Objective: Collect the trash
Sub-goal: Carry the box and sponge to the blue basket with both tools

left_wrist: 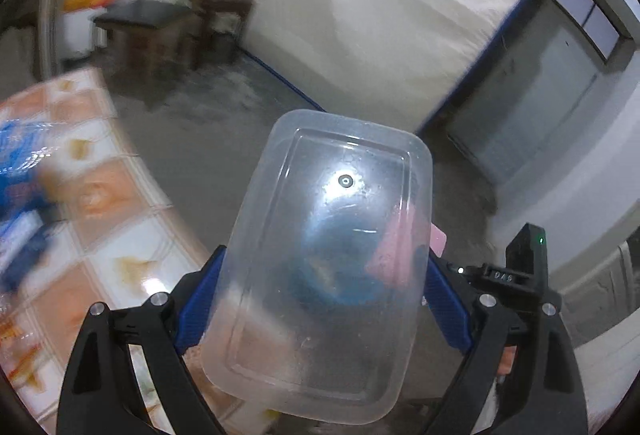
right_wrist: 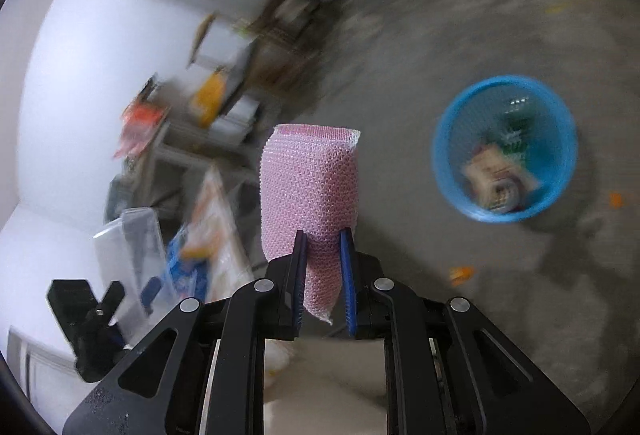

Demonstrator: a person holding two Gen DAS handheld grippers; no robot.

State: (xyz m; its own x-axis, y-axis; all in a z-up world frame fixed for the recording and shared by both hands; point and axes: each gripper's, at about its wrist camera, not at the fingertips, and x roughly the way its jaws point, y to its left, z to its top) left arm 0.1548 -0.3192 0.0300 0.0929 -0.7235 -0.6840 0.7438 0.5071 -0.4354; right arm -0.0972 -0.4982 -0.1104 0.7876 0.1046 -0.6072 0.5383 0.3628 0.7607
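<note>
Pink bubble-wrap pouch (right_wrist: 310, 191), soft and light (likely springy), is pinched low by the right gripper (right_wrist: 323, 275) left of the blue basket (right_wrist: 505, 149), while the left gripper (left_wrist: 320, 299) clamps a slick, rigid clear container (left_wrist: 320, 259).

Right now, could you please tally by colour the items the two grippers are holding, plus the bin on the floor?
Clear: 1, the clear rectangular plastic container in the left gripper.
Pink: 1, the pink bubble-wrap pouch in the right gripper.
Blue: 1, the round blue mesh wastebasket.
Total: 3.
</note>
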